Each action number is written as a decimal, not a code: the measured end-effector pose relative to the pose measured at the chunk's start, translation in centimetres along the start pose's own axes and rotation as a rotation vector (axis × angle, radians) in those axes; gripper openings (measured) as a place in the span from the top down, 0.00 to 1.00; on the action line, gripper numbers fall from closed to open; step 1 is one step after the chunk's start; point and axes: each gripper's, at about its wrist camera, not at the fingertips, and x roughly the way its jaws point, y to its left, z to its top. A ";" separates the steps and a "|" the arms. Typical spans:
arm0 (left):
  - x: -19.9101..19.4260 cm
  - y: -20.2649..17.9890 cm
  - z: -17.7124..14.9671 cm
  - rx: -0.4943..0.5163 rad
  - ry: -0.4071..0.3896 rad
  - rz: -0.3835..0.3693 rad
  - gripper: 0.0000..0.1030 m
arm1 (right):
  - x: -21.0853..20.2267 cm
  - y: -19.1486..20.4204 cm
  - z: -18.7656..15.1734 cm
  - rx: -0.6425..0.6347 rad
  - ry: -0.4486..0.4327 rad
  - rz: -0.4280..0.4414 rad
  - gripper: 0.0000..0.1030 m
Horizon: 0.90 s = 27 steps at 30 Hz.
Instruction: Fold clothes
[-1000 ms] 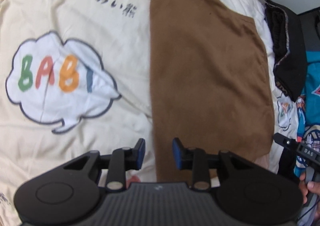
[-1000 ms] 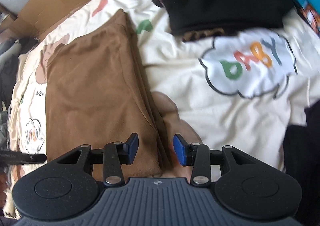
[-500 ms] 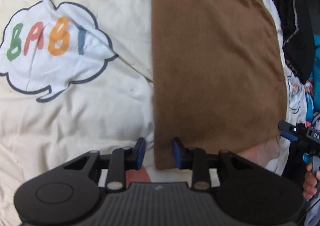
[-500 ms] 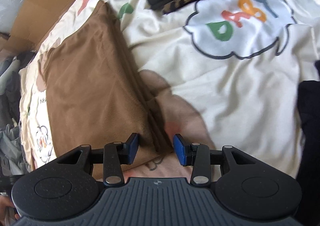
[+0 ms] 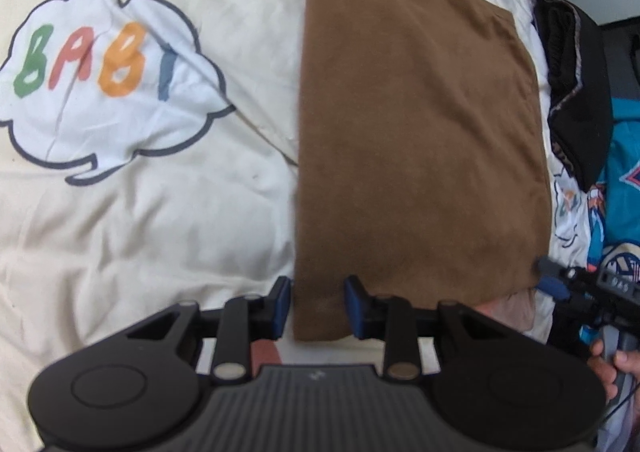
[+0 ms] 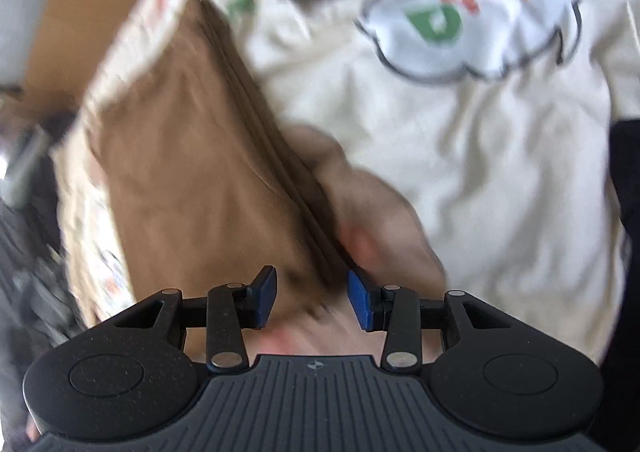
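Layers could slip apart if I pinch unevenly: the long folded brown fabric garment (image 5: 416, 124) lies flat, near corners between the parted, empty jaws of my left gripper (image 5: 316, 302) and right gripper (image 6: 311, 298).

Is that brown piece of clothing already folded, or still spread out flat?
Folded. The brown garment lies as a neat narrow rectangle, and the right wrist view shows several stacked layers along its edge.

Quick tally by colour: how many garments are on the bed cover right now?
Brown: 1, the folded garment
Black: 1, the pile at the cover's edge
Teal: 1, the printed shirt beside it
Total: 3
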 end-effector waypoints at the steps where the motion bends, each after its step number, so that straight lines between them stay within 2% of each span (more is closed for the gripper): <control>1: 0.1 -0.1 0.0 0.002 0.000 -0.002 0.70 | 0.3 -0.3 -0.1 0.015 0.006 0.000 0.55; 5: 1.9 -1.3 1.0 -0.003 -0.003 -0.015 0.70 | 0.8 -1.1 -0.1 0.063 -0.018 0.020 0.55; 10: 2.0 -1.4 1.1 -0.020 -0.020 -0.027 0.70 | 0.5 -0.6 0.5 0.041 -0.073 0.031 0.55; 19: 2.3 -1.2 1.7 -0.036 -0.043 -0.049 0.69 | 0.4 -0.5 0.6 0.040 -0.080 0.096 0.55; 27: 3.3 -1.4 1.2 -0.034 -0.023 -0.052 0.69 | 0.8 0.0 0.0 -0.035 -0.060 0.052 0.54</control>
